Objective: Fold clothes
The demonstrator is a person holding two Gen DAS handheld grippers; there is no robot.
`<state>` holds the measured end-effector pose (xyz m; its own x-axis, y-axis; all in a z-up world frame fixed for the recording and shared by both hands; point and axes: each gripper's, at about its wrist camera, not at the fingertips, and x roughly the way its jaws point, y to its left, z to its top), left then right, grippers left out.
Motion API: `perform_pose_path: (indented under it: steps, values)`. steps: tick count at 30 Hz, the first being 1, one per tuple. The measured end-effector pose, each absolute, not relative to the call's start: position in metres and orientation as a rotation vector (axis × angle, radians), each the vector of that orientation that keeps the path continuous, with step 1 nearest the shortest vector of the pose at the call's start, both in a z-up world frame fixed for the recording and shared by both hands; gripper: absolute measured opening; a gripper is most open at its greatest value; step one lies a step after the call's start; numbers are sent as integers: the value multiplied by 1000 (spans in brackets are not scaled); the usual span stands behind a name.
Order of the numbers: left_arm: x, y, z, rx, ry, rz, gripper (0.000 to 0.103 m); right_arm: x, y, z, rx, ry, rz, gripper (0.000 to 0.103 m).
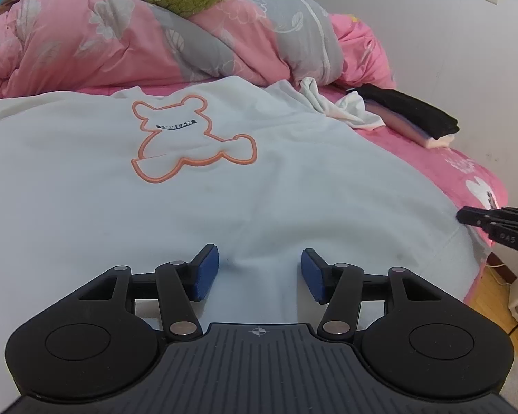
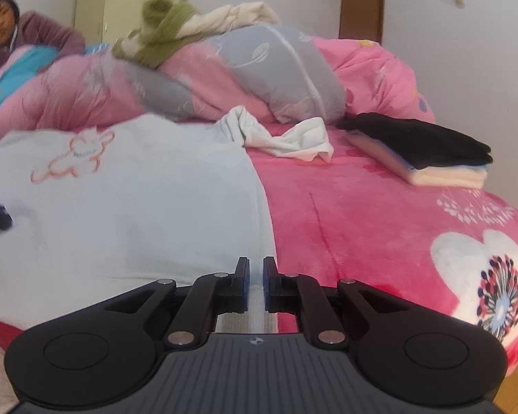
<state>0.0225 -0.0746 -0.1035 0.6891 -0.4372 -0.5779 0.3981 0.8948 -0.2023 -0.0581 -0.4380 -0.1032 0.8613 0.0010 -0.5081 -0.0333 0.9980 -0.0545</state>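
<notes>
Left wrist view shows a pale sweatshirt (image 1: 224, 179) spread flat on the bed (image 1: 466, 169), its bear outline (image 1: 190, 138) facing up and its hem toward the camera. The left gripper (image 1: 260, 272) hovers just above the hem region with its fingers (image 1: 205, 272) spread wide and nothing between them.

Right wrist view shows the right gripper (image 2: 256, 283) at the sweatshirt's side edge near the hem corner. Its fingers (image 2: 243, 284) are drawn nearly together, with a strip of pale cloth in the narrow gap. They appear to pinch that edge, although contact with the pads cannot be confirmed.

One sleeve (image 2: 279, 138) lies bunched on the bed beyond the sweatshirt's far corner. A stack of folded clothes (image 2: 428, 151), black on top, sits near the wall, well apart from the sweatshirt.

Judgement of the step in hand: the sweatshirt is laid out unfolded and the grippers are taking hold along its near edge.

The next move calls for:
- the left fingers closing on the hem, so that both sides are held;
- an even lift of both holds, so the cloth does not skew;
- attention to the bunched sleeve, which is likely to need laying across the body before the fold is neat.
</notes>
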Motion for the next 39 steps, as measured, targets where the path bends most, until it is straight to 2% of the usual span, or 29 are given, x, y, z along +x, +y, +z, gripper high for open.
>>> perform_pose_path:
  steps: [2, 10, 14, 15, 24, 35, 39]
  values:
    - [22, -75, -103, -61, 662, -468, 53, -54, -435, -106, -94, 544, 25, 14]
    - [21, -76, -103, -56, 660, -464, 53, -42, -435, -110, -106, 609, 56, 15]
    - [22, -76, -100, -66, 657, -460, 53, -41, -440, -109, -65, 614, 46, 2]
    - [22, -75, -98, -71, 655, -458, 53, -42, -440, -108, -53, 609, 42, 2]
    - [22, -78, -90, -74, 622, -468, 53, -54, -459, -86, 88, 520, 25, 1]
    - [23, -86, -102, -55, 639, -463, 53, -47, -468, -114, 128, 564, -33, 1]
    - [22, -84, -102, -55, 633, -468, 53, -54, -462, -103, 99, 537, -50, 1]
